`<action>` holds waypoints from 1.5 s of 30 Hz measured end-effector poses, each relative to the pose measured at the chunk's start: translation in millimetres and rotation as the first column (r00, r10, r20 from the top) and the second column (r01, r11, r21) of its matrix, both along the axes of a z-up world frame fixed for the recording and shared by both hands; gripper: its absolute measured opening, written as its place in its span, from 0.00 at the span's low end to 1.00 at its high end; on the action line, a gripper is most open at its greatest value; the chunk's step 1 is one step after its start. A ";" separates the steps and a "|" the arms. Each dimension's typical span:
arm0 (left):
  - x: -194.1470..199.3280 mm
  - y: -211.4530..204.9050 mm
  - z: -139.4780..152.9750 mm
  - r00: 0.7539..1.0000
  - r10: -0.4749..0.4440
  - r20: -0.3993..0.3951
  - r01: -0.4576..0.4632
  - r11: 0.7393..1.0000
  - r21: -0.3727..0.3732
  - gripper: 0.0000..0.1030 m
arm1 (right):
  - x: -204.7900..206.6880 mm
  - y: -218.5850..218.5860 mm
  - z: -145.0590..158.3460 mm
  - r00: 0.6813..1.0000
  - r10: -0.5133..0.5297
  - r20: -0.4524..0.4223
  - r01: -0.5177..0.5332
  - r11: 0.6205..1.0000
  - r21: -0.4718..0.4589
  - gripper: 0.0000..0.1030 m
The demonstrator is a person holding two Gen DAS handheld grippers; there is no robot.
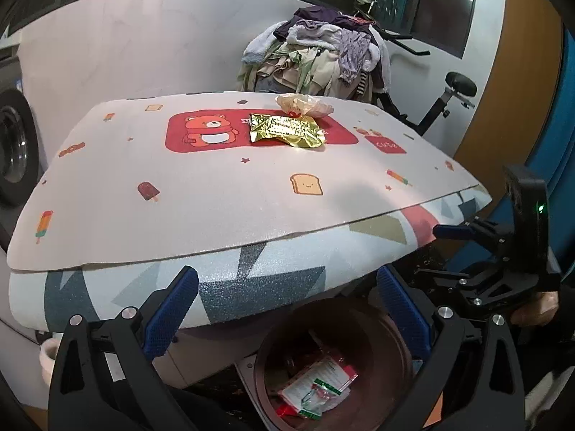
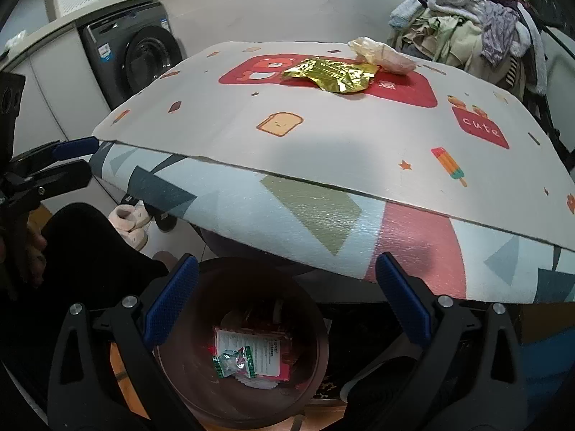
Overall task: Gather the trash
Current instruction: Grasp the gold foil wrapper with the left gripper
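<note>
Trash lies in two places: a gold foil wrapper (image 1: 286, 130) and a crumpled clear plastic bag (image 1: 304, 105) touching its far edge rest on the red bear panel of the table mat (image 1: 179, 194), while a white-and-red packet (image 2: 251, 350) and a small green-and-clear wrapper (image 2: 233, 361) sit at the bottom of the brown bin (image 2: 312, 352) below the table's near edge.

Both grippers hang over that bin with nothing between their blue pads. The left gripper (image 1: 287, 309) has its jaws spread wide, and so does the right gripper (image 2: 287, 294).

Only the left wrist view shows the right gripper from outside, at the right edge, with a green light on its black housing, plus an exercise bike (image 1: 449, 100) behind the clothes pile (image 1: 316, 57). Only the right wrist view shows the dark washing machine (image 2: 143, 57) whole, pale slippers (image 2: 129, 226) on the floor under the table, and the word "cute" on a red patch (image 2: 481, 129). It also catches the left gripper's fingertips at the left edge.
</note>
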State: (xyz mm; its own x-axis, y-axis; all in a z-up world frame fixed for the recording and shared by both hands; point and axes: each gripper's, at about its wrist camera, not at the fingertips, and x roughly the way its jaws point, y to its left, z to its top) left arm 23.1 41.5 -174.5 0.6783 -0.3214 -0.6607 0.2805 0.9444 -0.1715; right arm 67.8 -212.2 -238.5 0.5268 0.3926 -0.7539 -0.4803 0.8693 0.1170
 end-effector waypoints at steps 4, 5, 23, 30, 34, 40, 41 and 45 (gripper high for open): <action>9.6 4.7 6.1 1.000 -0.002 -0.023 0.001 0.999 -0.035 0.94 | 7.2 -5.7 -0.3 0.999 -0.024 -0.024 0.024 1.000 0.017 0.94; 14.7 5.0 7.5 0.999 0.000 -0.034 -0.001 0.999 -0.040 0.94 | 9.1 -7.7 0.7 0.999 -0.032 -0.026 0.032 0.999 0.023 0.94; 223.9 -21.0 -20.2 0.873 0.087 -0.481 -0.358 0.782 -0.510 0.84 | 89.8 -83.0 29.9 0.958 -0.277 0.073 0.273 0.960 0.063 0.94; 284.0 -30.8 -41.2 0.713 0.306 -0.632 -0.619 0.697 -0.361 0.83 | 117.3 -113.1 28.4 0.941 -0.332 0.067 0.323 0.940 0.112 0.94; 304.0 -45.4 -30.9 0.692 0.401 -0.600 -0.648 0.712 -0.272 0.81 | 124.1 -119.8 26.1 0.938 -0.338 0.072 0.329 0.937 0.115 0.94; 315.6 -73.1 -28.8 0.680 0.534 -0.502 -0.649 0.757 -0.073 0.81 | 129.6 -133.8 19.4 0.931 -0.360 0.064 0.351 0.929 0.119 0.94; 319.2 -78.3 -30.0 0.686 0.546 -0.481 -0.638 0.769 -0.039 0.81 | 129.8 -137.3 18.7 0.928 -0.368 0.060 0.358 0.925 0.124 0.94; 318.7 -94.3 -33.5 0.738 0.563 -0.373 -0.576 0.813 0.087 0.75 | 130.1 -150.5 16.2 0.916 -0.397 0.048 0.388 0.911 0.139 0.94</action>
State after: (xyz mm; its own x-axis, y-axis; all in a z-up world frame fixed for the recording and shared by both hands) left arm 341.8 -52.8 -208.0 0.4528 0.0204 -0.8914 -0.3976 0.8994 -0.1814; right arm 197.9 -362.7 -222.3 0.7100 0.2305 -0.6654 -0.1148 0.9701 0.2136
